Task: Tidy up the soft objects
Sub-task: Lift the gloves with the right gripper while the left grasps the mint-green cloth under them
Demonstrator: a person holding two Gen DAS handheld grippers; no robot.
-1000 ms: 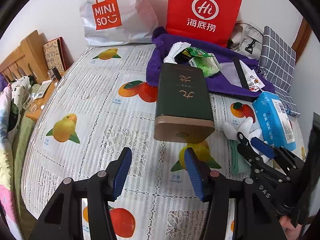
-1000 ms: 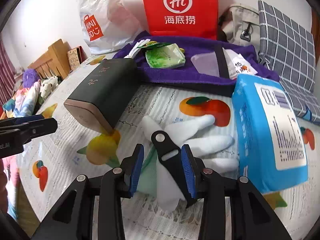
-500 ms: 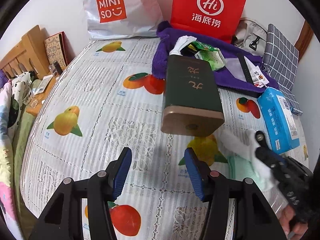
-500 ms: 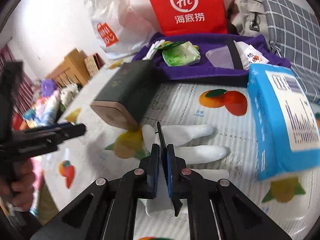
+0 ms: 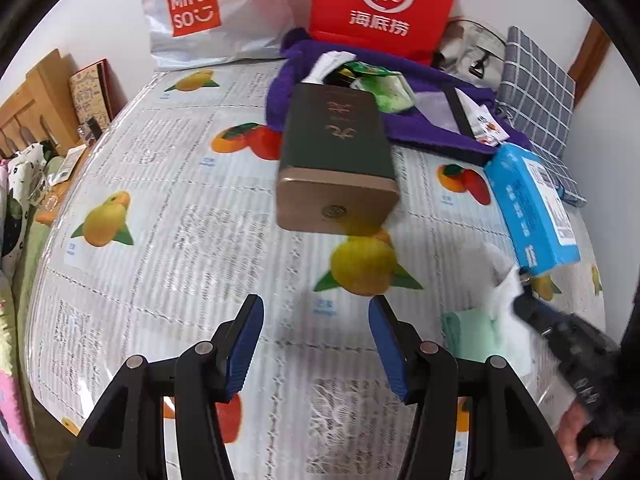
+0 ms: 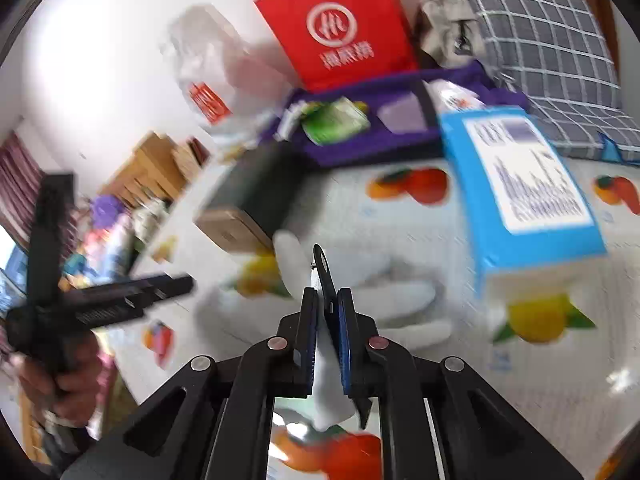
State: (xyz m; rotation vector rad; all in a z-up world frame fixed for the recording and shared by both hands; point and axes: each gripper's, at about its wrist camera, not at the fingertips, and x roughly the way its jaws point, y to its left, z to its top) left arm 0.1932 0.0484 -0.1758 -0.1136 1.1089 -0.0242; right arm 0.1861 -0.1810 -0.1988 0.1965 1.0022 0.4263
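Between the right tool's (image 6: 327, 330) closed blue pads sits the cuff of a white glove (image 6: 384, 280), caught together with a black clip, so the pickup looks done but it's not placed anywhere yet. Glove lies on the bed (image 5: 168, 216), fingers pointing away and rightward toward the blue pack (image 6: 524, 184). Left tool (image 5: 316, 344) is open, empty.

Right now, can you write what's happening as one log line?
right tool: shut on white glove | left tool: open, holding nothing | dark green box: lying on bed
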